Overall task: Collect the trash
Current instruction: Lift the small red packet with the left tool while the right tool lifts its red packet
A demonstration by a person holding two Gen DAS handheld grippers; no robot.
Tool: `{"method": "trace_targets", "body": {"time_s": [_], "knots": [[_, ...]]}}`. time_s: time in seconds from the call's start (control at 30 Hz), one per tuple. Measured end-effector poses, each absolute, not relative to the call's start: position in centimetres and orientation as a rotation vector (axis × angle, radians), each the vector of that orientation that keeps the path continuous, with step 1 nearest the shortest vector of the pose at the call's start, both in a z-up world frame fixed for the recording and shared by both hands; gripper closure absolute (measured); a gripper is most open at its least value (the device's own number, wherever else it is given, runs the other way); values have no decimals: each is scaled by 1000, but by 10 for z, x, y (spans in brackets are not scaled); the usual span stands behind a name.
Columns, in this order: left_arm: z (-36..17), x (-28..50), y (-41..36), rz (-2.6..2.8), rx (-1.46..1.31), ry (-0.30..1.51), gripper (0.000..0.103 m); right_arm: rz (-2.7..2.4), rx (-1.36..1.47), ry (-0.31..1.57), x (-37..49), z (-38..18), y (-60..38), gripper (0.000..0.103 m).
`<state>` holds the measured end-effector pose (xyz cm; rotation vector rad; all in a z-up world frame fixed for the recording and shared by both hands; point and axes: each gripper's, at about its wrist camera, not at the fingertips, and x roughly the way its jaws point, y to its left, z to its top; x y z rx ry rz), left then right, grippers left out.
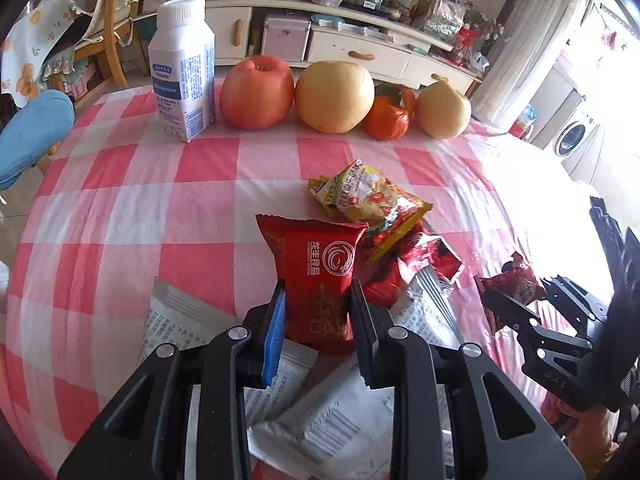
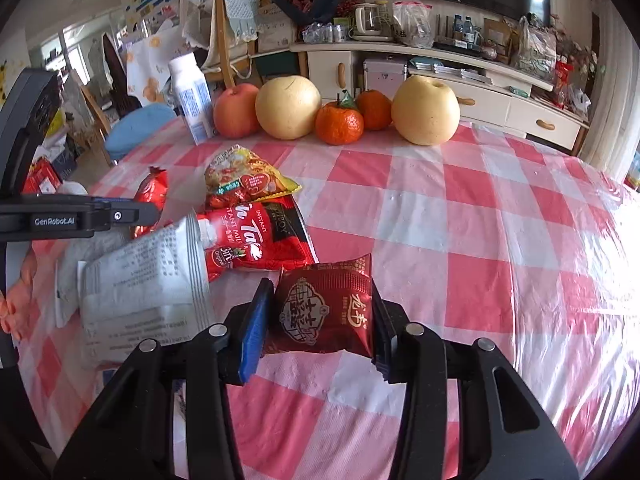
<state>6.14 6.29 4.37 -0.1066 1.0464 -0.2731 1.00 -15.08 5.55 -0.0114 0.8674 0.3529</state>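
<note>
the left gripper pinched a red snack packet at lower centre of its view, above the checked tablecloth. the right gripper pinched a dark red packet, lower centre, beside the wrapper pile.

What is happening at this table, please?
A person is clearing snack trash with a gripper in each hand. The left gripper is shut on a red snack packet, and the right gripper is shut on a dark red packet. More wrappers and a white pouch lie on the checked tablecloth. The fruit and the milk bottle stand at the far edge.
</note>
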Motion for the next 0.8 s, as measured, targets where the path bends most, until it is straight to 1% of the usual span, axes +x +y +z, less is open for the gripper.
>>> {"method": "trace_targets", "body": {"time_s": [0.2,0.6,0.8], "knots": [[59,43,66,-309,-128,1013,72,399,83,838,-3,65,-161,57],[88,2,75,-371,-171,939,72,445,156,808,-24,74,-159,57],[93,-11,86,-390,-186,921,72,471,191,793,-33,78,-156,57]]}}
